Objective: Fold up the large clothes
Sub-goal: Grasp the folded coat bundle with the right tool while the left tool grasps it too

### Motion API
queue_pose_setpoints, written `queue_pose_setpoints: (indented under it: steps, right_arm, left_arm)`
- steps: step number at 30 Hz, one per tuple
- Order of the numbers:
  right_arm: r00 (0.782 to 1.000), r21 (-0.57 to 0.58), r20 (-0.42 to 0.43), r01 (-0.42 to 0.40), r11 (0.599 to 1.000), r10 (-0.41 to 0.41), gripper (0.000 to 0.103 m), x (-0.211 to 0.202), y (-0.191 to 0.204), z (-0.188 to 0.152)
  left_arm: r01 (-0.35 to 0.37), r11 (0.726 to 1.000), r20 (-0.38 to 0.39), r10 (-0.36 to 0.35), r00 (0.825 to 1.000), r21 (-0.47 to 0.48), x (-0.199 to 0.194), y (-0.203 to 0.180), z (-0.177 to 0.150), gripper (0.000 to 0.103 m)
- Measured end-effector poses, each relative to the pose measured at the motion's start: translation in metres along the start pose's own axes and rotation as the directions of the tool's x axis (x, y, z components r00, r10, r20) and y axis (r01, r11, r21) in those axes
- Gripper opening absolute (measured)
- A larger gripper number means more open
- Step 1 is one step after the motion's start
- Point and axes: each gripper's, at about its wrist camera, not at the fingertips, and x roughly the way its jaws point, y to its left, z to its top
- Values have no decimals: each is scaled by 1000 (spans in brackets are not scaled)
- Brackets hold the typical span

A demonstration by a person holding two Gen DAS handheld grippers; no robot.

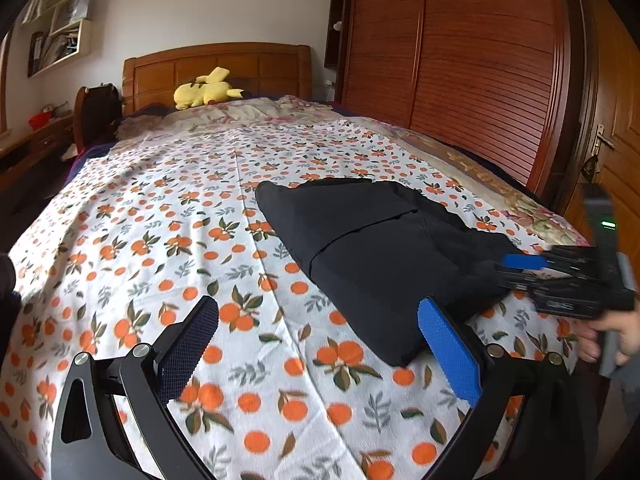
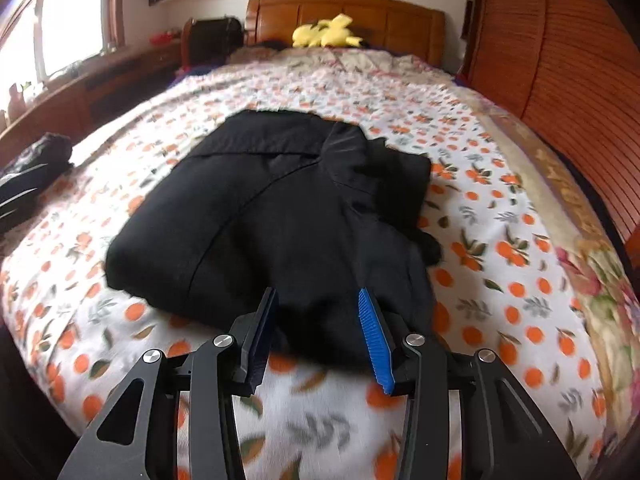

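Black garment (image 2: 272,216), folded, lies mid-frame on the bed (image 2: 500,300), long axis toward the headboard. Right tongs (image 2: 318,334), part-open, straddle its near edge, unpinched. Left tongs (image 1: 320,344), wide and empty, flank its lower-right corner.

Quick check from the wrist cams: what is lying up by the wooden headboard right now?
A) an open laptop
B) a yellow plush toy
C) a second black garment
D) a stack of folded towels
B: a yellow plush toy lies on the bedding just below the wooden headboard, far beyond the folded black garment near the right gripper.
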Motion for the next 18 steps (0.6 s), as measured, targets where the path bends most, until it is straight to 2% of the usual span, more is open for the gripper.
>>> queue_pose_setpoints:
  steps: [4,8,9,10,12,18]
  right_arm:
    - [1000,38,21,14,999,-15,41,-25,-13,-15]
    - [1000,74,8,23,997,-23,43,-26,-23,-24]
    - [1000,79,8,29,996,-29,48,-24,-24,-24]
    - [999,90,10,33,995,-34,57,-22,-26,-24]
    - [1000,125,18,21,992,-23,65,-17,-31,-21]
    - [1000,179,27,-19,984,14,65,5,-37,-8]
  left_arm:
    - [-3,1000,1,3,1000,17,18,2,15,100]
    - [-7,1000,1,7,1000,30,40,7,32,101]
    - [-8,1000,0,8,1000,30,45,9,35,101]
    - [-11,1000,-6,11,1000,28,53,11,39,101]
    - [-9,1000,-12,9,1000,22,64,16,46,101]
    - [-22,1000,-43,22,999,0,110,33,68,101]
